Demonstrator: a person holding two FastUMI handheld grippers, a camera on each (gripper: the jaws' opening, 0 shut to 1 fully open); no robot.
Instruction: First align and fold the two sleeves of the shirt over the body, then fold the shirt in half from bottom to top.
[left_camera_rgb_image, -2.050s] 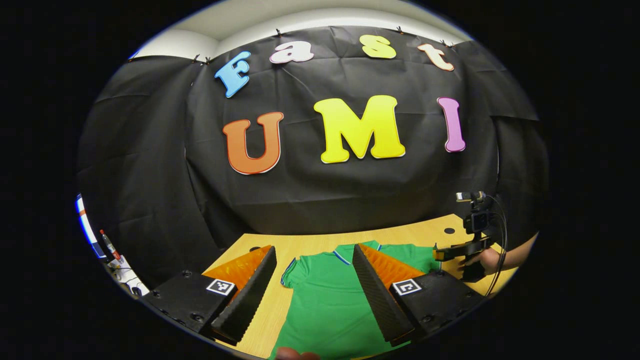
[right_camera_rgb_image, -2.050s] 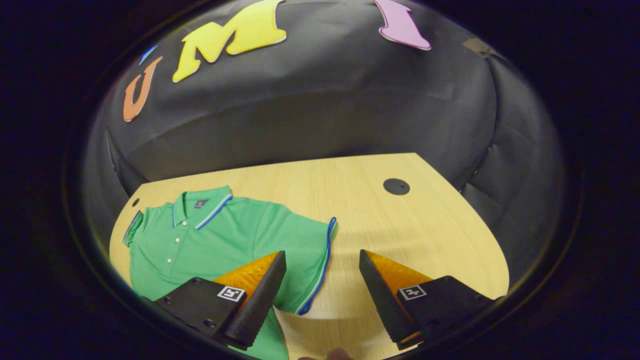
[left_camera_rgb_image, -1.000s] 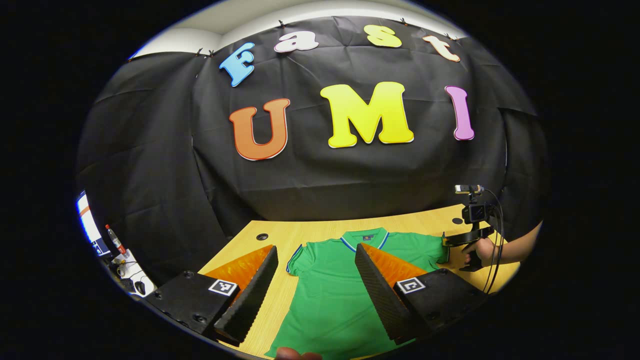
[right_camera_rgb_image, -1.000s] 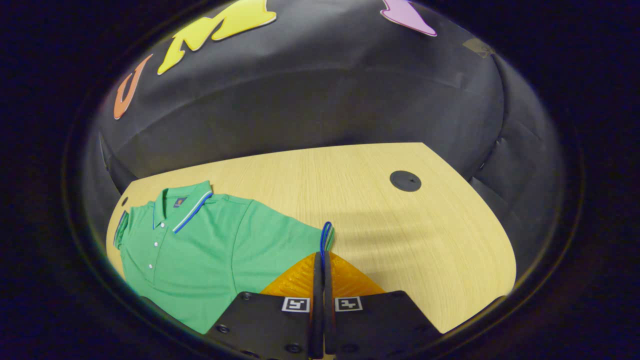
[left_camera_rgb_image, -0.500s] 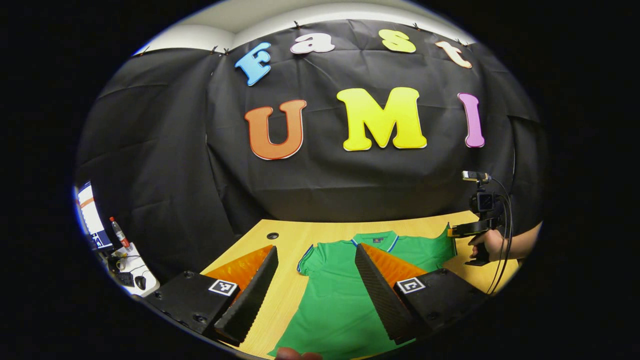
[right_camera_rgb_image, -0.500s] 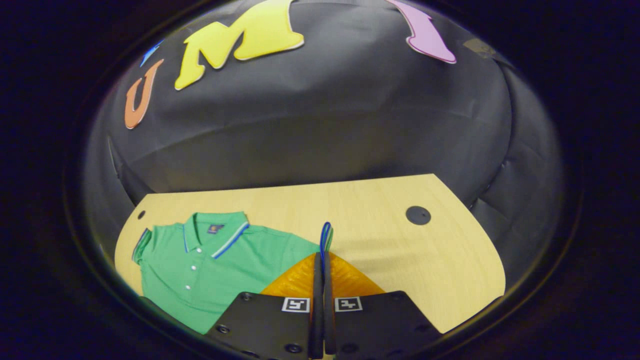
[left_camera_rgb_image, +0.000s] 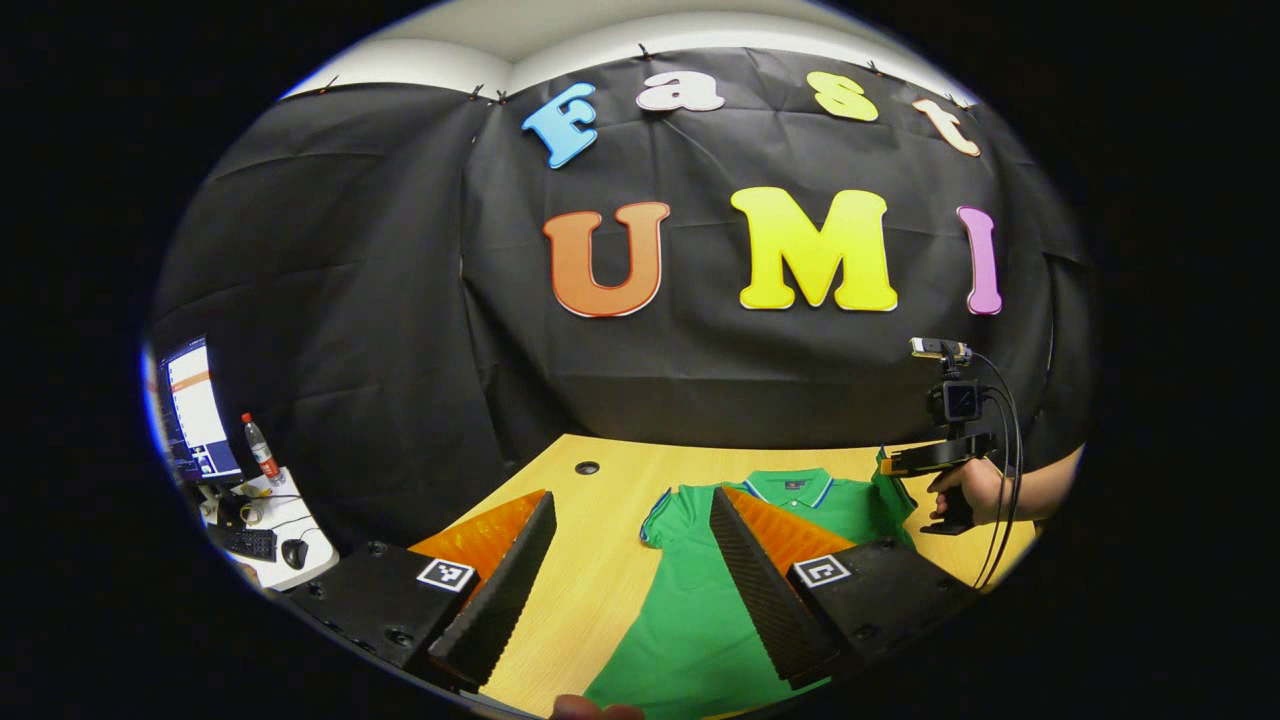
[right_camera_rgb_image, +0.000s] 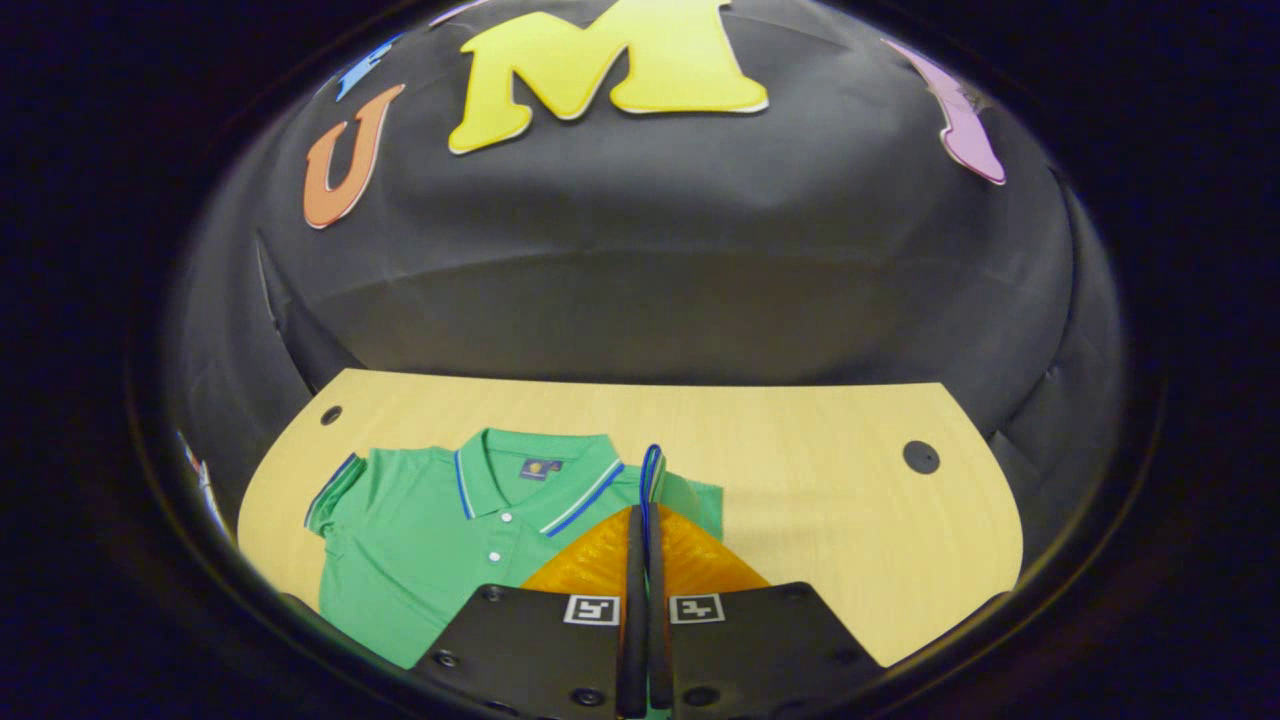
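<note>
Left gripper view: the left gripper (left_camera_rgb_image: 628, 570) hangs over the wooden surface (left_camera_rgb_image: 590, 590) with its jaws spread wide and released, nothing between them. A green polo shirt (left_camera_rgb_image: 700, 620) lies flat on the surface, its long axis running away from the camera, collar (left_camera_rgb_image: 793, 486) at the far end toward the black cloth wall (left_camera_rgb_image: 400, 330) and hem at the near edge. One fingertip (left_camera_rgb_image: 722, 500) overlaps the shirt's body in the picture. The shirt's sleeve (left_camera_rgb_image: 658, 512) on the picture's left lies spread flat. At far right a hand (left_camera_rgb_image: 965, 490) holds the right gripper (left_camera_rgb_image: 900, 465), which lifts the opposite sleeve edge off the surface. Beside the surface, at lower left, a side desk (left_camera_rgb_image: 265, 515) carries a monitor (left_camera_rgb_image: 195, 410), a bottle (left_camera_rgb_image: 262, 452), a keyboard (left_camera_rgb_image: 245, 543) and a mouse (left_camera_rgb_image: 295, 550). A round cable hole (left_camera_rgb_image: 587, 467) marks the surface's far-left corner. Right gripper view: the right gripper (right_camera_rgb_image: 645, 530) has its jaws clenched on the blue-trimmed sleeve cuff (right_camera_rgb_image: 650, 470), both fingers pressing it, the cuff standing upright above the tips. The shirt (right_camera_rgb_image: 420, 545) lies to the picture's left, collar (right_camera_rgb_image: 530, 480) toward the wall, buttons visible. The surface (right_camera_rgb_image: 830, 520) to the right bears a dark round hole cap (right_camera_rgb_image: 920, 457).
</note>
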